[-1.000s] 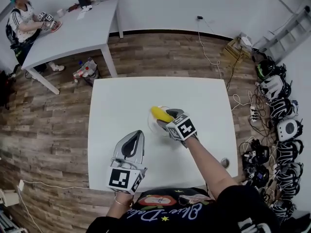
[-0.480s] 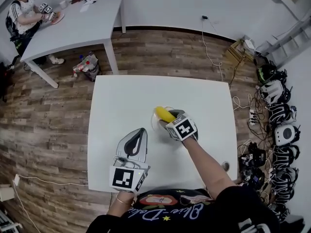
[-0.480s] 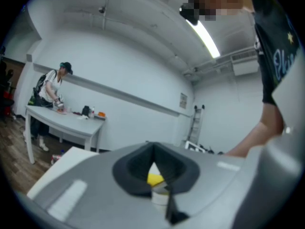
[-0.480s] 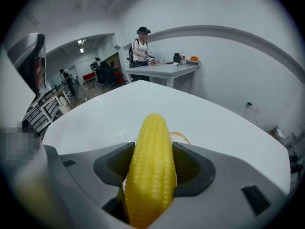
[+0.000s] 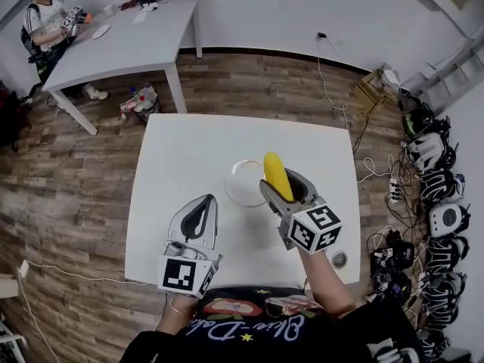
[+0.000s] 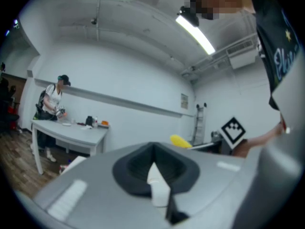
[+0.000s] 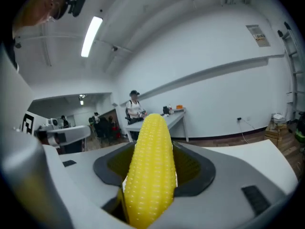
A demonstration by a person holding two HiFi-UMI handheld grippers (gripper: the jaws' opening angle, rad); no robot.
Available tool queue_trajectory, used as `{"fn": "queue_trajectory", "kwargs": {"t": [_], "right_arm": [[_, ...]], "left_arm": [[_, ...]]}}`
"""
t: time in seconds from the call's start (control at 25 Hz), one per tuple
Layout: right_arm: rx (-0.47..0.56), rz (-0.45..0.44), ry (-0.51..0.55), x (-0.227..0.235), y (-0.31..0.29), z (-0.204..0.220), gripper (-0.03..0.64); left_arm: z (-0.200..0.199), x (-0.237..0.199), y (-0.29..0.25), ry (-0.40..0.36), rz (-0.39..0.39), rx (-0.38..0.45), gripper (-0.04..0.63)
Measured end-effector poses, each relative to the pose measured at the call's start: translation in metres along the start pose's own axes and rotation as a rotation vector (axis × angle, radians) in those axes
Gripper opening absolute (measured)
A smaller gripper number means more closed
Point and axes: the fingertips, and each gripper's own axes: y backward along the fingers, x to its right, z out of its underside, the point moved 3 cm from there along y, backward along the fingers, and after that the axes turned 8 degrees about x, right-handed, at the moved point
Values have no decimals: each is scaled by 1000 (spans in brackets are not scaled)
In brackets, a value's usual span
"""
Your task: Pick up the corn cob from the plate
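Right gripper (image 5: 286,191): jaws clamped on corn cob (image 5: 276,174), which is raised just right of the plate (image 5: 230,181) and clear of it. Left gripper (image 5: 198,219): jaws together, empty, near plate's lower left over counter (image 5: 181,150). Step: pickup apparently complete; next calls for a steady hold.

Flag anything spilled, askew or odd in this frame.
Nothing stands out. The right tool is shut on the corn cob and holds it up off the plate, which sits empty on the table. The left tool is shut and empty.
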Motion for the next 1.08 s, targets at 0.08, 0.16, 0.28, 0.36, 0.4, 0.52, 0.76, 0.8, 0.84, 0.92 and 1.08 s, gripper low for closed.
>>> {"fn": "queue_trajectory", "kwargs": {"t": [0.08,0.16,0.28,0.36,0.4,0.52,0.76,0.8,0.84,0.92,1.08], "right_arm": [[90,-36,1,-13,21,-17,239],[130,-71,11,-21,38,-24,241],[150,-94,-7,-26,58,-23,239],[153,-93,-26,-25,67,-21,239],[145,-89,-31,-24,71,-19,239],[113,-70,-41,-20,79,-16,239],[126,-67,-33,-13,88,-25,239],[129,-69,-28,-12,90,-27,240],[131,-70,-25,-12,91,-30,239],[132,-76,-26,-12,92,-33,239],[135,-93,-21,-14,94,-34,239]], "left_arm": [[-7,11,4,-16,5,12,-2],[-12,22,7,-19,14,14,-2],[-15,34,6,-19,15,2,-2],[-16,39,5,-29,12,-4,-2],[-16,43,4,-32,15,-6,-2],[-17,54,3,-65,34,-18,-2],[-21,74,-2,-74,94,3,-2],[-21,76,-3,-71,96,1,-2],[-22,77,-5,-69,95,-1,-2],[-21,77,-6,-66,93,-5,-2],[-17,78,-5,-75,94,-12,-2]]}}
